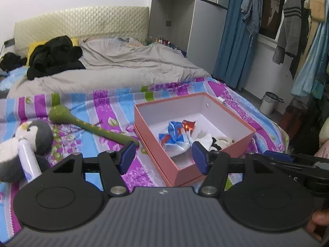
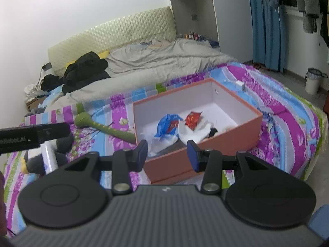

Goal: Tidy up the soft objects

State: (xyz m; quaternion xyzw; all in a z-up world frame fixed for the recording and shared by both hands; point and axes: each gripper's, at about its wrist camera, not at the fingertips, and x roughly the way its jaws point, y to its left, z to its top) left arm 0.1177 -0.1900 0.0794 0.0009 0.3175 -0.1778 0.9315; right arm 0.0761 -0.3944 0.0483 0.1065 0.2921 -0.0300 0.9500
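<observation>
An open orange box (image 1: 178,171) (image 2: 226,142) sits on the striped bedspread. Inside lie a blue and white wrapper (image 1: 174,135) (image 2: 166,123), a red packet (image 1: 188,126) (image 2: 192,119) and a white and black soft toy (image 1: 213,141) (image 2: 197,132). A green snake plush (image 1: 88,126) (image 2: 102,127) lies left of the box. A grey and white penguin plush (image 1: 26,142) (image 2: 41,160) lies further left. My left gripper (image 1: 163,157) is open and empty over the box's near corner. My right gripper (image 2: 167,154) is open and empty above the box's near wall.
A grey duvet (image 1: 115,70) and black clothes (image 1: 55,55) cover the far bed. Blue curtains (image 1: 236,37), hanging clothes (image 1: 292,24) and a small bin (image 1: 269,103) stand to the right. The bed edge drops off right of the box.
</observation>
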